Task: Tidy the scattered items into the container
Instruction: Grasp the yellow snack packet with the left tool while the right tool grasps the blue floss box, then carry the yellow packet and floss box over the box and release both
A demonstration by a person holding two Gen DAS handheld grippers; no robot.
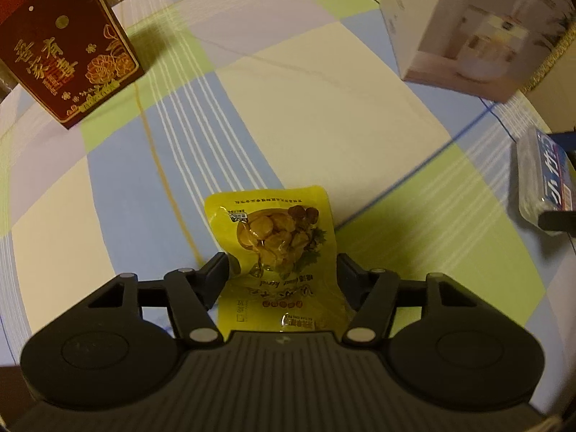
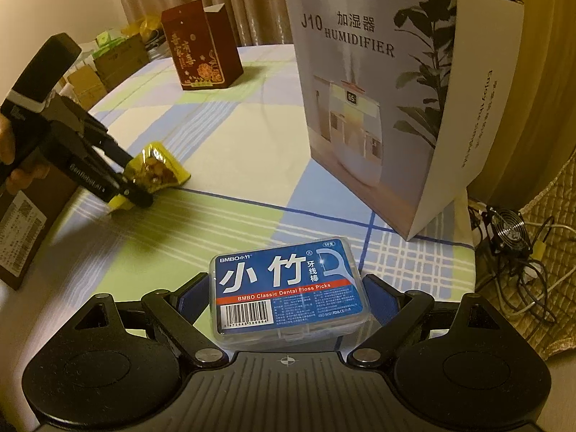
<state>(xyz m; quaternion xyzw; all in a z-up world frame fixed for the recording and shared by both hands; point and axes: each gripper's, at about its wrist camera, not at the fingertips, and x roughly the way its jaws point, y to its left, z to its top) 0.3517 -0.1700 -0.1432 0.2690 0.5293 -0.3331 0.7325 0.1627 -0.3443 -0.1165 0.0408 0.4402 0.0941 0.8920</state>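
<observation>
A yellow snack packet (image 1: pixel 277 230) lies on the checked tablecloth (image 1: pixel 324 108), and my left gripper (image 1: pixel 282 270) is shut on its two long edges. The right wrist view shows that packet (image 2: pixel 158 172) buckled upward in the left gripper (image 2: pixel 138 180), which a hand (image 2: pixel 7 144) holds. A blue dental floss box (image 2: pixel 288 288) sits between the blue pads of my right gripper (image 2: pixel 288 295), which press on its short ends. From the left wrist view the floss box (image 1: pixel 540 176) shows at the right edge.
A white humidifier box (image 2: pixel 378 90) with an open top stands at the right rear. A dark red gift box (image 2: pixel 201 50) stands at the far side. A brown carton (image 2: pixel 25 226) sits at the left edge. Cables and a small fan (image 2: pixel 507 230) lie off the table's right edge.
</observation>
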